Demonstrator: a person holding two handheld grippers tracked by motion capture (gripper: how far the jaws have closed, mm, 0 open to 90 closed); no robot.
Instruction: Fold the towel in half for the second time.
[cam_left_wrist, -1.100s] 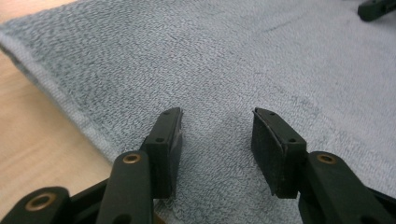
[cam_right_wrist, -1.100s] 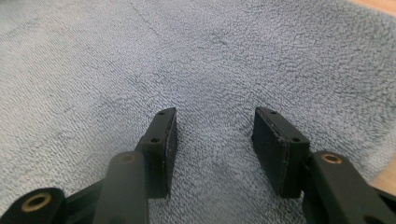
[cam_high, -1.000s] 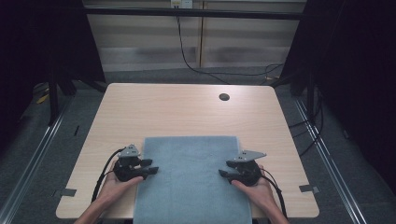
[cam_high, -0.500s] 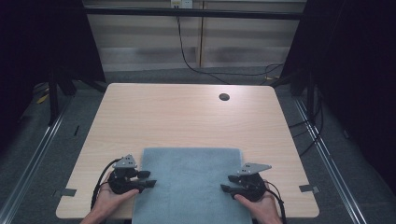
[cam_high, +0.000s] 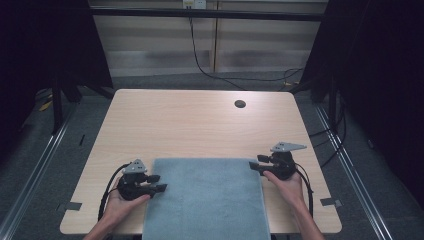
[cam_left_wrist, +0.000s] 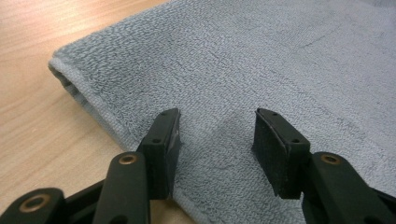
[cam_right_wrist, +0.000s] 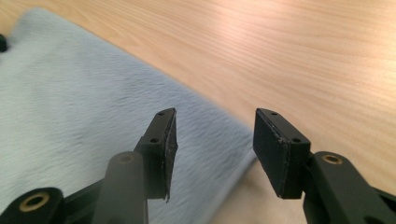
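The grey-blue towel (cam_high: 205, 197) lies flat at the near edge of the wooden worktop (cam_high: 200, 125), at six o'clock from the worktop's middle, its near end hanging over the front rim. Since a second ago it has slid toward the person, and both hands have let go of its far corners.

The left claw (cam_high: 157, 183) sits at the towel's left edge, about nine o'clock of the cloth. In the left gripper view its jaws stand moderately wide and have just been opening, hovering over the folded hem (cam_left_wrist: 77, 91) with nothing pinched between them.

The right claw (cam_high: 255, 164) has drawn away to the far right corner, at two o'clock of the towel. In the right gripper view its pads (cam_right_wrist: 170, 149) are equally parted over the cloth edge, empty, the picture smeared by motion.

Likely the laying-out and straightening is finished, and a fold would next need fresh grips on corners.

A round cable hole (cam_high: 240, 104) lies toward the far right.
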